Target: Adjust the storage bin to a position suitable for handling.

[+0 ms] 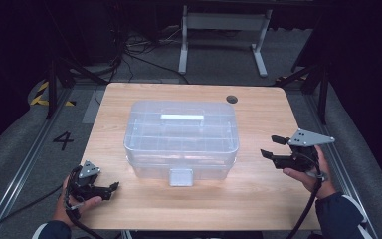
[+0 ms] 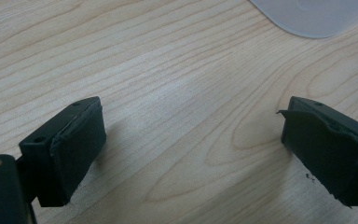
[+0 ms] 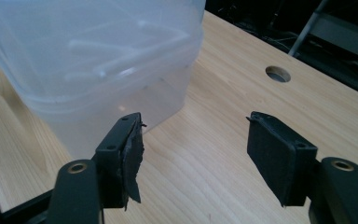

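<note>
We see a translucent lidded plastic storage box (image 1: 181, 141) sitting mid-way on the light wooden desk (image 1: 258, 199). Our left tongs (image 1: 113, 187) hover spread wide near its front-left corner; our right tongs (image 1: 273, 147), likewise spread and holding nothing, face its right side.

A dim lab or recording studio, by the look of it: a lone wooden table (image 1: 258, 199) with a cable hole (image 1: 232, 99) stands on grey floor between metal rails (image 1: 20, 164), a painted "4" (image 1: 63, 140), hazard tape (image 1: 40, 94), loose cables (image 1: 129, 55) and a white stand frame (image 1: 224, 30) beyond.
</note>
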`<state>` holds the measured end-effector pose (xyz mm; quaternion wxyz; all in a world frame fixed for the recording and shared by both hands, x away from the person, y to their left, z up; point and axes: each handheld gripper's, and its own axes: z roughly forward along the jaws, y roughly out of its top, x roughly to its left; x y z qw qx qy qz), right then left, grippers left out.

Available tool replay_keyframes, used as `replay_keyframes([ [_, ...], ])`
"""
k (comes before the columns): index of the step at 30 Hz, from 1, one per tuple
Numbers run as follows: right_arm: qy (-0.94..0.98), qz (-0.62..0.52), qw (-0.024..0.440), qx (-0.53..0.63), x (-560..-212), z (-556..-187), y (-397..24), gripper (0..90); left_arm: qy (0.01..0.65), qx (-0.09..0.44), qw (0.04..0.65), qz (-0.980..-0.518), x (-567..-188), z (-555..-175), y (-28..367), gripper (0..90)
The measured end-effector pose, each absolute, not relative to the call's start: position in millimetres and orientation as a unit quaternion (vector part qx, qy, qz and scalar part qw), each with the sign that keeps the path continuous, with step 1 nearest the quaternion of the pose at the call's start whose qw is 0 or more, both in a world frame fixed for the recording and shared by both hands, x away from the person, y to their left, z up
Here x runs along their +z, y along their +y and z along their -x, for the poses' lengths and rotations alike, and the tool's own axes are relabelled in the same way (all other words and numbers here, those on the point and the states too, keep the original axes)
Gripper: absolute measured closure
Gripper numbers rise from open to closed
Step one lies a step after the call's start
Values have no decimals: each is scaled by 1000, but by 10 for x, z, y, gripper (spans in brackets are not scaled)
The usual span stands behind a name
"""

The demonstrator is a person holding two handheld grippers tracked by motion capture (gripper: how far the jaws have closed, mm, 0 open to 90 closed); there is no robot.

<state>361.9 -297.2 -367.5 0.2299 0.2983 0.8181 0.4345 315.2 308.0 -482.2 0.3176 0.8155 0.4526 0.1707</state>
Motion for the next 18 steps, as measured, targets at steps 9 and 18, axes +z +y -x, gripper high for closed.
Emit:
replay_keyframes([
  [9, 814, -278, 238, 451, -3501, -3680, -2818, 372, 454, 170, 316, -815, -4820, -3150, 3080, 70],
  [18, 817, -255, 240, 458, -3398, -3719, -2617, 368, 454, 171, 318, -815, -4822, -3149, 3078, 70],
])
